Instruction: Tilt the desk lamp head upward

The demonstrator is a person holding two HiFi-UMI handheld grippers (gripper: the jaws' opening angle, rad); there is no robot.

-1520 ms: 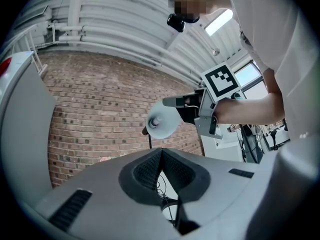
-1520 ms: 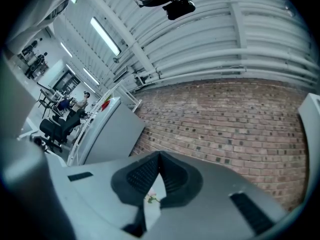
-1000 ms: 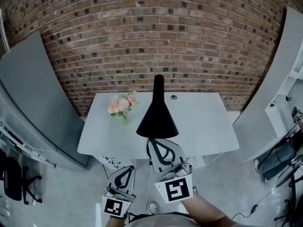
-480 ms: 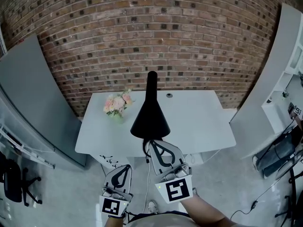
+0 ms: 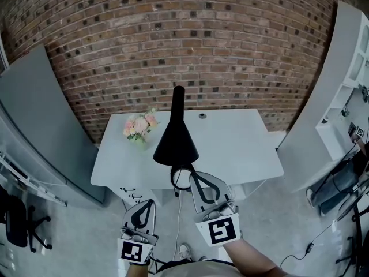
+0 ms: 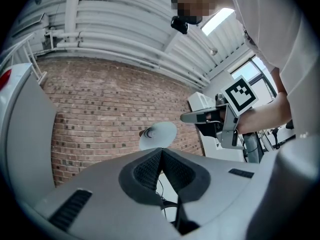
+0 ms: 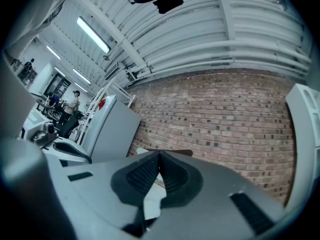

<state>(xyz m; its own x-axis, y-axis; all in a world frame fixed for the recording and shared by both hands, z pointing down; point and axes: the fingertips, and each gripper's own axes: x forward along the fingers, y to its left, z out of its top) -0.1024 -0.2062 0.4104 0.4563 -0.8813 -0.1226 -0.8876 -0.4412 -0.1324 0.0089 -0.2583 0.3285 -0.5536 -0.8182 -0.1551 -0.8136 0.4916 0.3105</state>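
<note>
The black cone-shaped desk lamp head [image 5: 176,138] rises over the white desk [image 5: 242,149] in the head view, its wide rim toward me. A dark ring [image 5: 180,179] shows just below the rim. My right gripper [image 5: 194,175] is shut and empty, its tip beside that ring and just under the shade. My left gripper [image 5: 149,203] hangs lower and to the left, shut on nothing. In the left gripper view the lamp head [image 6: 158,135] shows as a pale disc beyond the shut left gripper [image 6: 161,152]. The right gripper [image 7: 159,157] is shut in its own view.
A small pink flower bouquet [image 5: 138,126] stands on the desk's left part. A grey panel [image 5: 34,120] leans at the left, and white shelving [image 5: 340,97] stands at the right. A brick wall [image 5: 184,45] backs the desk. Cables lie on the floor.
The lamp and desk sit further left and higher in the head view. My right gripper has drawn back slightly from the shade rim, uncovering the dark ring. Both grippers stay shut.
</note>
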